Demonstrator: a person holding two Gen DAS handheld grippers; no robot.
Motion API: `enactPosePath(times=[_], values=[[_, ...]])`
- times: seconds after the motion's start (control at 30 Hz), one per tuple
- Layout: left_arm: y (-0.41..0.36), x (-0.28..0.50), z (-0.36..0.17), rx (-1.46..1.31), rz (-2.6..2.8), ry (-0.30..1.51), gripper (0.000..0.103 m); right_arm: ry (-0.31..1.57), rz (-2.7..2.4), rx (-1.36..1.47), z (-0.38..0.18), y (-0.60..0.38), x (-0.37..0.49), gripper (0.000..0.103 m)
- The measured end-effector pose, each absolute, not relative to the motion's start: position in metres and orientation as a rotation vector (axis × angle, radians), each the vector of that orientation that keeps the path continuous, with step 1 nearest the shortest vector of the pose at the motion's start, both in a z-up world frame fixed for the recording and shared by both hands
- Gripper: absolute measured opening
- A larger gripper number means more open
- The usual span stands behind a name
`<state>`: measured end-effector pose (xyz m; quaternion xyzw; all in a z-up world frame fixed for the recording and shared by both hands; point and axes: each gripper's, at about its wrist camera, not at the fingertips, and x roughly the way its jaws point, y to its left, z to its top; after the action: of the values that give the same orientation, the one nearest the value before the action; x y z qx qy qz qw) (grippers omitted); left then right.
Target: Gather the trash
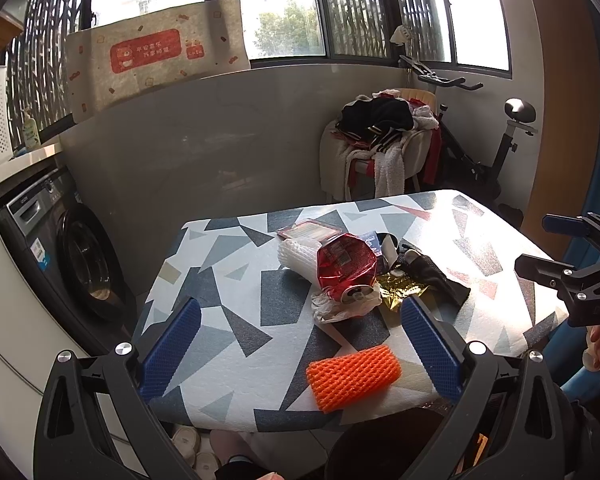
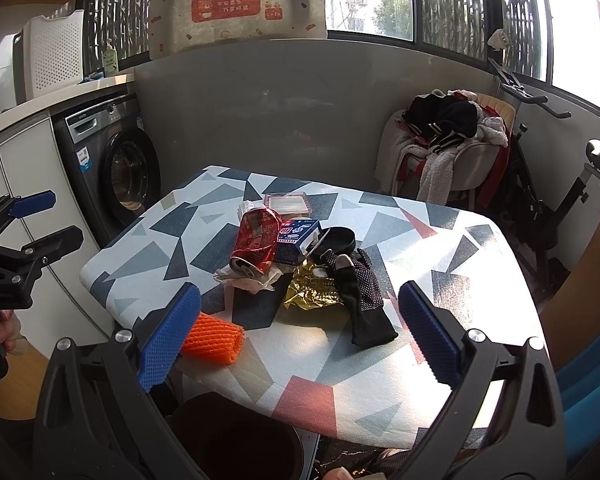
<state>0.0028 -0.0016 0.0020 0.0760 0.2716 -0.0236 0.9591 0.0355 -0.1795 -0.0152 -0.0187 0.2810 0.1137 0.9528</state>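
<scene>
Tabletop (image 1: 228, 320), patterned in grey, white and red triangles; holds one loose cluster of trash near its middle and one stray piece at the near edge. Stray piece: orange foam net sleeve (image 1: 354, 376), lying flat just inside the near edge, apart from the rest; judged very light, soft and springy, best pinched across its short width, where the mesh should give grip. Cluster, middle of the tabletop: crushed red drink can (image 1: 346, 266) on its side, resting on crumpled white paper (image 1: 340, 308); thin metal, light, smooth, likely to roll, so take it across the dented body. White foam net (image 1: 296, 254) touching the can on its far side; handles as the orange one. Gold foil wrapper (image 1: 400, 290) just beside the can; flimsy, crackly, any raised fold will do. Blue-and-white carton (image 2: 298, 238), stiff, light, grip across the flat faces. Shallow pink-rimmed tray (image 2: 288, 202) toward the far edge. Black dotted glove (image 2: 360, 300) draped beside the foil; limp cloth, possibly not trash. Dark round object (image 2: 340, 238) behind the glove, too unclear to identify. Dark bin (image 2: 240, 432) below the near edge. Left gripper (image 1: 300, 348): spread wide, empty, above the near edge over the orange sleeve. Right gripper (image 2: 300, 336): spread wide, empty, facing the cluster.
</scene>
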Motion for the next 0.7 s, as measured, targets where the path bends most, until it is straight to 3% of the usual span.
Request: enactPosePath(times=[0.7], values=[[-0.0039,0.0008,0.0019,0.151,-0.056,0.555,0.098,0.574,0.230,-0.041,-0.0192,-0.1773,0.0343,0.097]])
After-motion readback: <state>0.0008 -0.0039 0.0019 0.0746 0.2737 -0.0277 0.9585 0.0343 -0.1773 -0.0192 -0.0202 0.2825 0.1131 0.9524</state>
